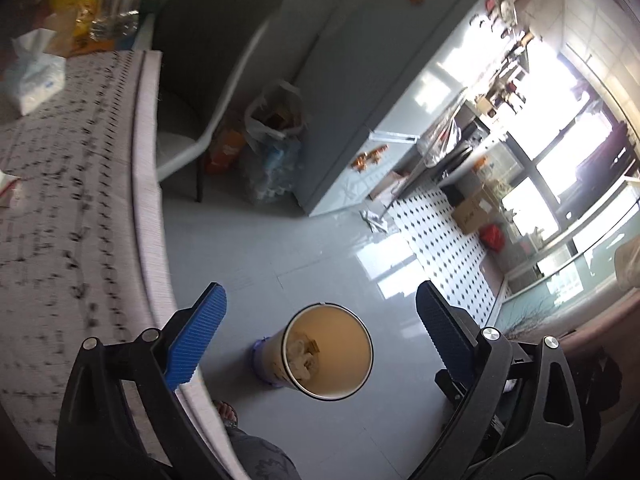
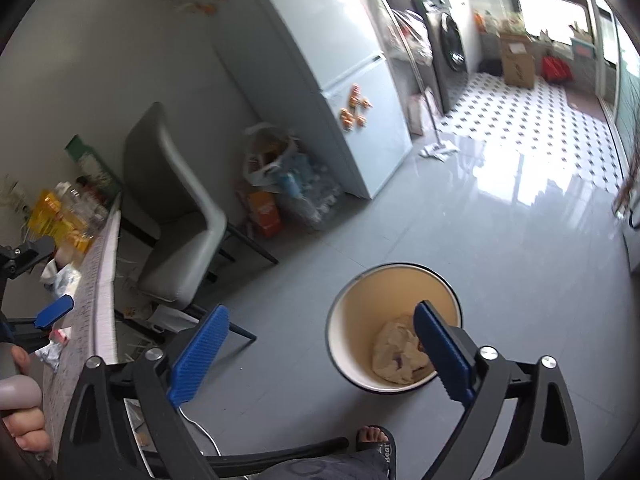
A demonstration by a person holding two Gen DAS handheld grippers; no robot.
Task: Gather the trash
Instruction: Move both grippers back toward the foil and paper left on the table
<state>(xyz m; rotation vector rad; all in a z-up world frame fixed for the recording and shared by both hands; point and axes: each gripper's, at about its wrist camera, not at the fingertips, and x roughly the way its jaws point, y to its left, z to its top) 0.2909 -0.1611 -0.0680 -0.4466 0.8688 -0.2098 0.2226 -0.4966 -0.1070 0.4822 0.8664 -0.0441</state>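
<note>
A round bin with a cream inside stands on the grey floor beside the table; crumpled paper trash lies in it. In the right wrist view the bin holds a crumpled paper wad. My left gripper is open and empty above the bin, by the table edge. My right gripper is open and empty above the bin. The left gripper also shows over the table, near small wrappers.
The patterned table carries a tissue pack and yellow snack bags. A grey chair, bags of bottles and a fridge stand beyond. My sandalled foot is near the bin.
</note>
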